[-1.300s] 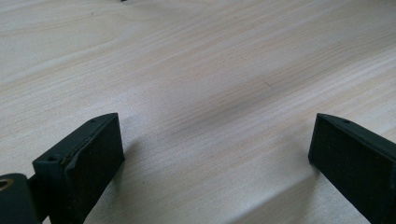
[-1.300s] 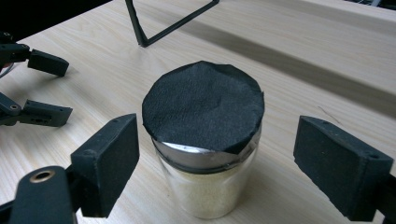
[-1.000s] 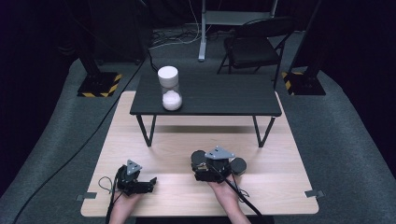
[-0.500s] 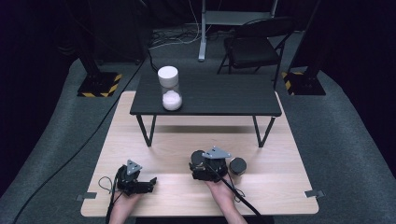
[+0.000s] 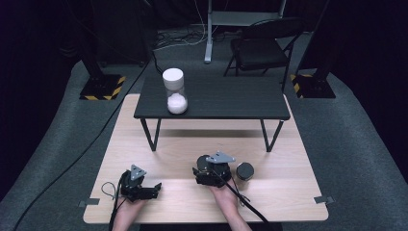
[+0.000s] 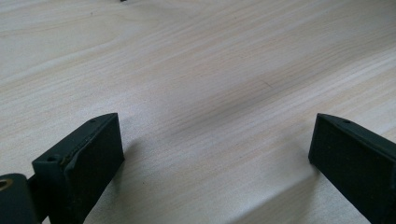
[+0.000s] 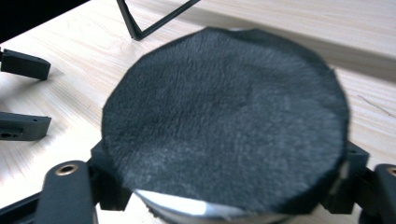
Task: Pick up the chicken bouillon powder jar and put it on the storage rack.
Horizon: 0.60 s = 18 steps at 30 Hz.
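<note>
1. the step in hand looks like a grasp: the right tool sits on the wooden tabletop, in front of the small black table, and its jaws have just been closing on a round, black felt-topped disc with a silvery rim.
2. in the right gripper view the disc sits between the jaws with the pads against both its sides, so it reads as held, low over the wood.
3. a second black disc lies just beside the right tool, on the side away from the left tool.
4. the left tool rests on the tabletop, well apart from the black table, jaws wide with only bare wood between.
5. a sand timer stands upright on the black table.
6. next move, as i judge it: confirm the grip is firm, then lift the disc straight up so the rim does not slip from the pads.
</note>
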{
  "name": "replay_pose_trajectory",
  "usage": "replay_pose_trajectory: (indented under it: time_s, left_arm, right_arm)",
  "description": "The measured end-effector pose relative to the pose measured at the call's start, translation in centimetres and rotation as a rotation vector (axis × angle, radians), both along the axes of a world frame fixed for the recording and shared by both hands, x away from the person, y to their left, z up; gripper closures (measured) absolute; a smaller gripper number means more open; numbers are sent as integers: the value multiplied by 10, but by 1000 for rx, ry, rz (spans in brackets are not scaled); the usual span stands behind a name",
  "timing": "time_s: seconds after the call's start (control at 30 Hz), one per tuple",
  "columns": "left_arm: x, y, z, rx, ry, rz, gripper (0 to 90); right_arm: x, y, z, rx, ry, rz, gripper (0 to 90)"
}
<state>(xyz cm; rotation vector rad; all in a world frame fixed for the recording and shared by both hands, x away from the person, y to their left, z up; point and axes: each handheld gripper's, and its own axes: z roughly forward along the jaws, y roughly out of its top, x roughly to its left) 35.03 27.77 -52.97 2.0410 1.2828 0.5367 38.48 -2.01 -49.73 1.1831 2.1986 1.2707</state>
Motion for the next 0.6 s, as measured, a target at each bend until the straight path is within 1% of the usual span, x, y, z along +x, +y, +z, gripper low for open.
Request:
replay_pose_trajectory:
  time_s: [0.03,0.13,0.17,0.27,0.6]
  left_arm:
    - [0,0,0,0,0,0,28]
    - [0,0,0,-1,0,1,28]
    - [0,0,0,-1,0,0,28]
    - [0,0,0,-1,0,0,27]
    - [0,0,0,-1,0,0,27]
  right_arm:
    - [0,1,-1,7,6,0,241]
    - [0,0,-1,0,-1,-5,280]
    - [0,-1,0,3,0,-4,282]
    - [0,0,0,-12,-12,1,289]
    - [-5,-3,5,-17,-12,-9,299]
